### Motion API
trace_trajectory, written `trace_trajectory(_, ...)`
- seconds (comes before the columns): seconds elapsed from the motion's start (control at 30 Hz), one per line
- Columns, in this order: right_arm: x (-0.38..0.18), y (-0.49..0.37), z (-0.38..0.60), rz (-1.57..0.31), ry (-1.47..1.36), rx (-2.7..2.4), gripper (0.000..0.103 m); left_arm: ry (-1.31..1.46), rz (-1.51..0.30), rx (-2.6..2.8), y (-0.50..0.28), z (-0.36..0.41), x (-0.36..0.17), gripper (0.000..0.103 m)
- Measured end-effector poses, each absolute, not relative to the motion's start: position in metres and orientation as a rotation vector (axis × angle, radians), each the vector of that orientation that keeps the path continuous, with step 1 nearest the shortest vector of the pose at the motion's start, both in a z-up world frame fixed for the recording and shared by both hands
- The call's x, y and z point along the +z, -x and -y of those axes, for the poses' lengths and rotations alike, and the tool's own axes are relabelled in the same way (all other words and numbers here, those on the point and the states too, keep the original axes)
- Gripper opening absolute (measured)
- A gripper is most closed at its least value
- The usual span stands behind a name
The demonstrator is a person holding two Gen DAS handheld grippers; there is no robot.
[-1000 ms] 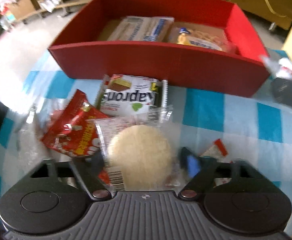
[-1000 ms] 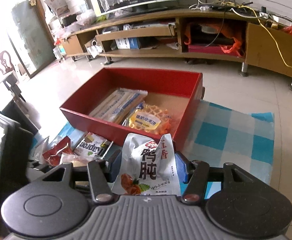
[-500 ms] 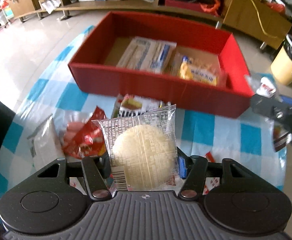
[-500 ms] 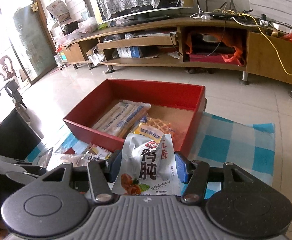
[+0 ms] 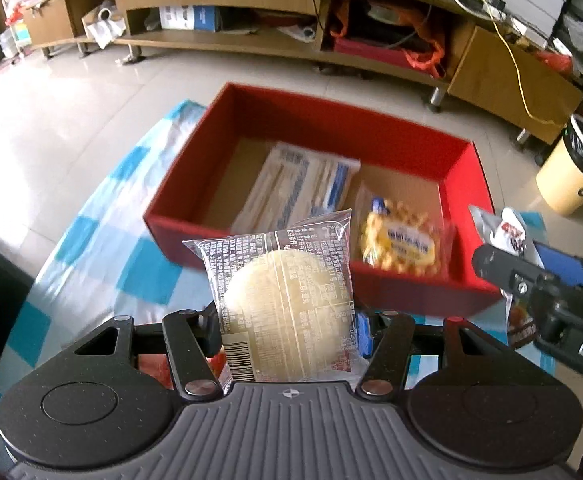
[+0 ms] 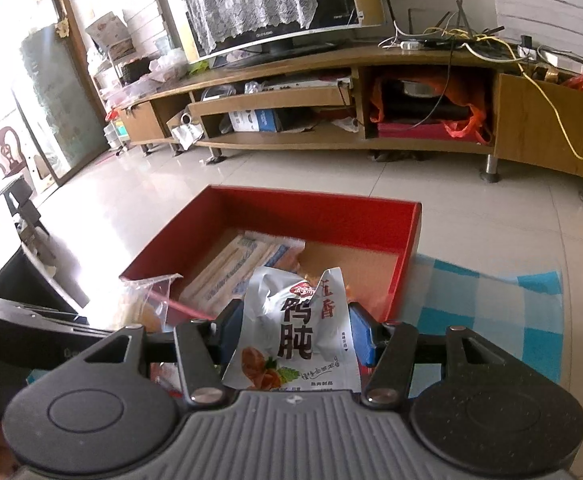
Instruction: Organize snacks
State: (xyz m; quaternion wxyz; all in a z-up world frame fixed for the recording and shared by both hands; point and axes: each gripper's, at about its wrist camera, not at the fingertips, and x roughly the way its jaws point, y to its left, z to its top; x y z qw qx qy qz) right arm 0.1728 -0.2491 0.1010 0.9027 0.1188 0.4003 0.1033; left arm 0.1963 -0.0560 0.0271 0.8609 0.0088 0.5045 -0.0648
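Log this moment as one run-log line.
left hand-held gripper: shut on cake pack | right hand-held gripper: shut on white pouch | both near red box

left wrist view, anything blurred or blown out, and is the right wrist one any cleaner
Left wrist view: waffle packet in the red box is smeared, floor glare upper left, edges bowed by fisheye. Right wrist view: duck snack pouch sharp, window blown out.

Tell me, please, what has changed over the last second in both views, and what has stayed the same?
The left tongs closed on the clear-wrapped round cake and lifted it off the checked cloth toward the red box. The right tongs drifted a little toward the box. Unchanged: the right tongs' grip on the silver pouch, and the two packs lying in the box.
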Motion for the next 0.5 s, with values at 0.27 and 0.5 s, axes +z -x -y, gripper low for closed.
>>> trace_trajectory(0.27, 0.1, -0.195, 0.245, -0.811, -0.256, 0.198, 0.054, -0.004, -1.034, -0.123, -0.226, 0.057, 0.031, 0.066)
trace_trajectory(0.5, 0.097, -0.207, 0.243, -0.803, -0.265, 0.184, 0.054, -0.005, -1.024, -0.113, -0.242, 0.058, 0.03, 0.066)
